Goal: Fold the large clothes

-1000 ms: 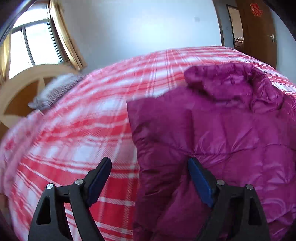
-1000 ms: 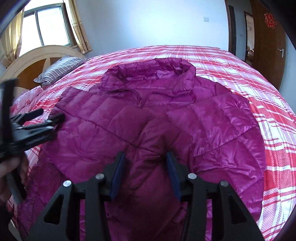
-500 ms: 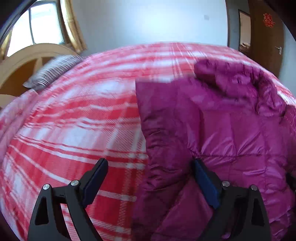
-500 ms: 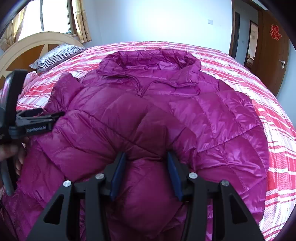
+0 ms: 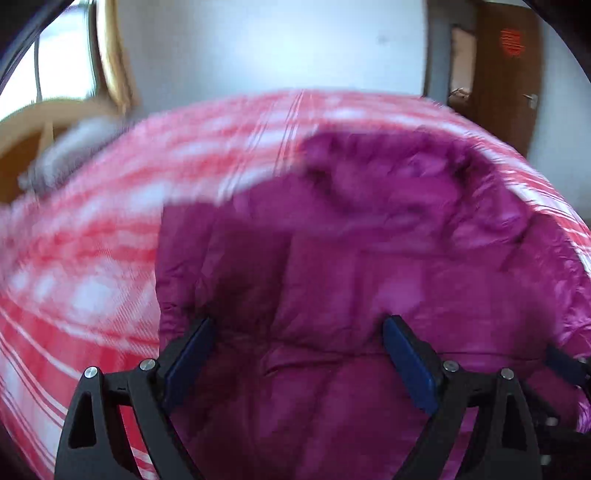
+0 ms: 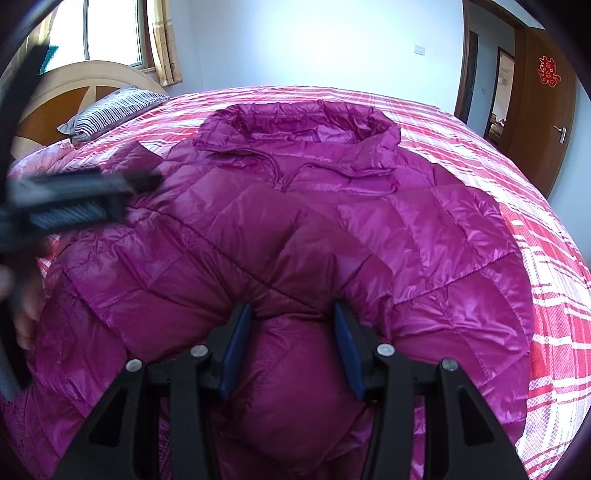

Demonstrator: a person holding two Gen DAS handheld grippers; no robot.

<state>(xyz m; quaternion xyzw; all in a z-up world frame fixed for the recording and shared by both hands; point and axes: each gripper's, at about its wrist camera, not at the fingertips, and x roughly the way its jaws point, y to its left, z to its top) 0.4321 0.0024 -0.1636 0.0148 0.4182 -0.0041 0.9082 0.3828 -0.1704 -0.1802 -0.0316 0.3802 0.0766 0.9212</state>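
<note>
A magenta quilted down jacket (image 6: 332,206) lies front up on the red plaid bed (image 6: 546,258), collar toward the far side. My right gripper (image 6: 291,317) is shut on a folded sleeve of the jacket, held over the jacket's middle. My left gripper (image 5: 295,332) is open, its jaws wide apart just above the jacket's left part (image 5: 332,277); nothing is between its pads. The left gripper also shows blurred at the left of the right wrist view (image 6: 74,199). The left wrist view is motion-blurred.
A striped pillow (image 6: 110,107) lies by the wooden headboard (image 6: 48,96) at the far left. A window with curtains (image 6: 110,33) is behind it. A brown door (image 6: 546,110) stands at the far right. Bare plaid cover (image 5: 74,258) lies left of the jacket.
My left gripper has swung right, from over the bare bed cover to over the jacket. My right gripper has carried the sleeve a little further over the jacket's middle.
</note>
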